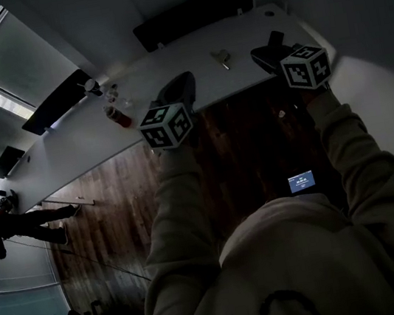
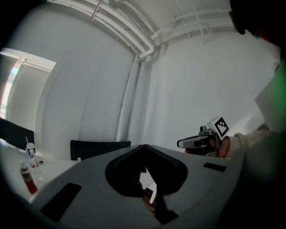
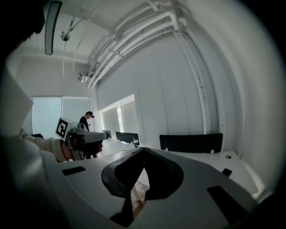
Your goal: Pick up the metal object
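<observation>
The small metal object lies on the long white table, between my two grippers and a little beyond them. My left gripper hangs at the table's near edge, to the left of the object, with its jaws shut and nothing in them. My right gripper is held to the object's right, also shut and empty. In the left gripper view the shut jaws point at the wall and the right gripper shows beside them. In the right gripper view the jaws meet, and the metal object is hidden.
A red bottle and small containers stand on the table's left part. Black panels line the table's far side. Dark wood floor lies below. A person stands at far left.
</observation>
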`<move>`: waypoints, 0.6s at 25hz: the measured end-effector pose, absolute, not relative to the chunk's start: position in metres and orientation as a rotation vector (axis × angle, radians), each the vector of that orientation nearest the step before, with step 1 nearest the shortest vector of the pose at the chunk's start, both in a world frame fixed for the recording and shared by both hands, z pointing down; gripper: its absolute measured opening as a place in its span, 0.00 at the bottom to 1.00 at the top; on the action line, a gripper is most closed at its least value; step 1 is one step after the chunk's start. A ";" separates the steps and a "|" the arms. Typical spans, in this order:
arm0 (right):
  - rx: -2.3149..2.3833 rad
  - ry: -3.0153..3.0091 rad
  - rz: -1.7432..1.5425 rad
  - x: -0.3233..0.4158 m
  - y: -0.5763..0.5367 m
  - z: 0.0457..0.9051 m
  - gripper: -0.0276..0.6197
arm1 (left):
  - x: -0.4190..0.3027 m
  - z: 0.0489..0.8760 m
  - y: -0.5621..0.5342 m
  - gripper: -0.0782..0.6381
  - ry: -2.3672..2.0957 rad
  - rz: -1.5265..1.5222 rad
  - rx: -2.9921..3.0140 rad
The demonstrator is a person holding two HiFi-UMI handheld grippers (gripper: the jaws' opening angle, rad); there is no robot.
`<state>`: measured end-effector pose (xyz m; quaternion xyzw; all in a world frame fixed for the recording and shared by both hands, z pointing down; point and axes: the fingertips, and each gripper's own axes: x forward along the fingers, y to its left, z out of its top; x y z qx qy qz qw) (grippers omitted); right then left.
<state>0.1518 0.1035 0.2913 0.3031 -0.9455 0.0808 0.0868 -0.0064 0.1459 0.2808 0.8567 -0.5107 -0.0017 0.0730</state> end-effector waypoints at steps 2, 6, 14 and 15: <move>0.881 -2.843 0.255 0.156 0.099 0.287 0.07 | -0.001 0.280 0.138 0.12 -1.547 -0.017 2.568; 0.888 -2.867 0.238 0.171 0.084 0.283 0.07 | 0.011 0.281 0.121 0.12 -1.554 -0.011 2.568; 0.845 -2.861 0.303 0.205 0.054 0.309 0.07 | 0.004 0.289 0.098 0.12 -1.602 0.097 2.561; 0.844 -2.864 0.302 0.206 0.050 0.311 0.07 | -0.001 0.289 0.096 0.12 -1.611 0.118 2.561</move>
